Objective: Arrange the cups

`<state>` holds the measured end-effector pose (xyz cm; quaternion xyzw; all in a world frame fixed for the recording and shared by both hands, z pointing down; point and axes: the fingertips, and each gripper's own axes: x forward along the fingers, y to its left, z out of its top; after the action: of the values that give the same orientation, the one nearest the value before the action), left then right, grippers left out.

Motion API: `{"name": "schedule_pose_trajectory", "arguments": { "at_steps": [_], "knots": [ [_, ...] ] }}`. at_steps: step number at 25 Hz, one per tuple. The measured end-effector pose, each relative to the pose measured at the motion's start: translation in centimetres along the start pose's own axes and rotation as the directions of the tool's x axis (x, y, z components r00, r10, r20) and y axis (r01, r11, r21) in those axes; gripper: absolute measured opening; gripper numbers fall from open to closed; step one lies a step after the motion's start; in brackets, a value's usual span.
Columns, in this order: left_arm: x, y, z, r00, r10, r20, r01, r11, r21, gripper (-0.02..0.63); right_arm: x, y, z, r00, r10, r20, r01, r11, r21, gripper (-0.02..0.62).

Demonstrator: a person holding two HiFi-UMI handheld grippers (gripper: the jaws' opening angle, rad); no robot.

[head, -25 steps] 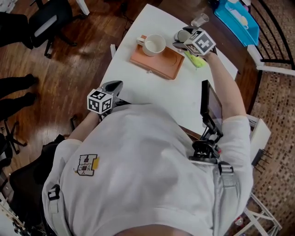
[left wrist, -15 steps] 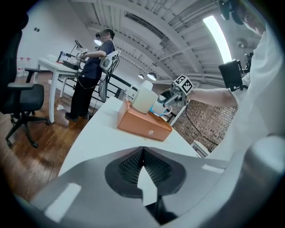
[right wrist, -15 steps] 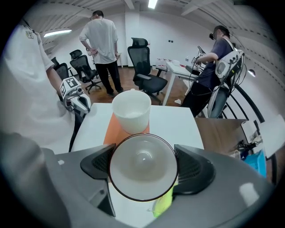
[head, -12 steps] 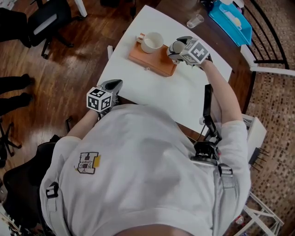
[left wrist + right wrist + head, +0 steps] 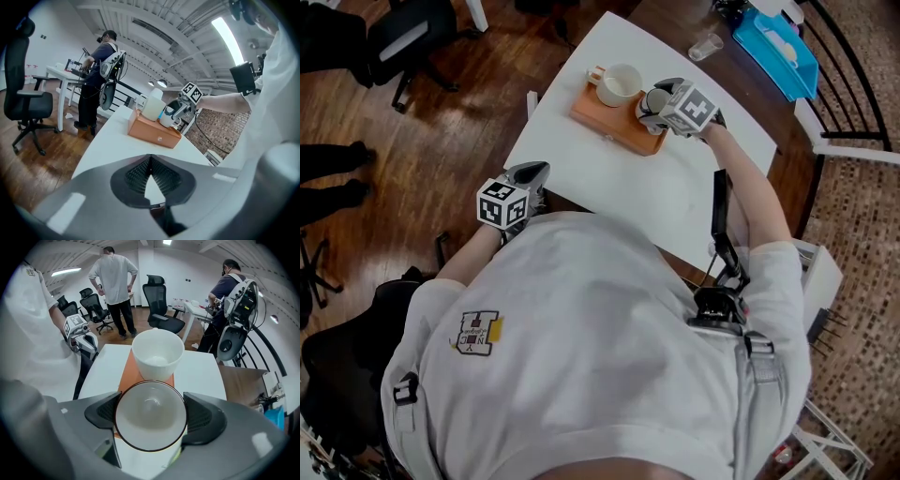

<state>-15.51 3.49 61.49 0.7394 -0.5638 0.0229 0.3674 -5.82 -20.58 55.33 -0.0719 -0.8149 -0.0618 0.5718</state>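
The right gripper point(image 5: 150, 414) has its jaws spread wide and pressed on both sides of a round, glossy cup point(image 5: 150, 427) with a pale inside and a thin dark rim, held at the right end of a flat orange tray point(image 5: 609, 127). Just left of it on the tray stands a smooth, plain white cup point(image 5: 621, 82). The tray lies far along a white table point(image 5: 628, 187). The left gripper point(image 5: 149, 161), near the table's near edge, has its ribbed jaws closed on nothing.

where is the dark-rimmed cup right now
In the head view the dark-rimmed cup is held by the right gripper at the orange tray's right end, just right of the white cup.
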Motion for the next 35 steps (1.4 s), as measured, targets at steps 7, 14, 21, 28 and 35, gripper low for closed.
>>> {"name": "schedule_pose_trajectory", "arguments": {
  "at_steps": [7, 14, 21, 28, 35],
  "knots": [
    [-0.8, 0.8, -0.4, 1.0, 0.015, 0.004, -0.015, 1.0, -0.008, 0.0, 0.4, 0.2, 0.5, 0.999, -0.028, -0.016, 0.027, 0.999, -0.047, 0.403],
    [-0.6, 0.6, -0.5, 1.0, 0.004, -0.004, -0.004, 1.0, -0.012, 0.0, 0.5, 0.5, 0.2, 0.999, -0.037, -0.001, 0.037, 0.998, -0.051, 0.397],
    [-0.9, 0.7, -0.7, 1.0, 0.005, -0.006, -0.005, 1.0, -0.022, 0.0, 0.5, 0.8, 0.3, 1.0, -0.012, 0.019, 0.013, 0.999, -0.048, 0.402],
    [-0.9, 0.5, -1.1, 1.0, 0.005, -0.031, -0.005, 1.0, -0.016, 0.0, 0.4, 1.2, 1.2, 0.995, 0.037, 0.087, -0.039, 0.999, 0.011, 0.44],
    [-0.3, 0.9, -1.1, 0.998, -0.016, -0.055, 0.016, 1.0, -0.013, 0.0, -1.7, -0.3, 1.9, 0.978, 0.001, 0.207, -0.023, 0.994, 0.103, 0.442]
  ]
}}
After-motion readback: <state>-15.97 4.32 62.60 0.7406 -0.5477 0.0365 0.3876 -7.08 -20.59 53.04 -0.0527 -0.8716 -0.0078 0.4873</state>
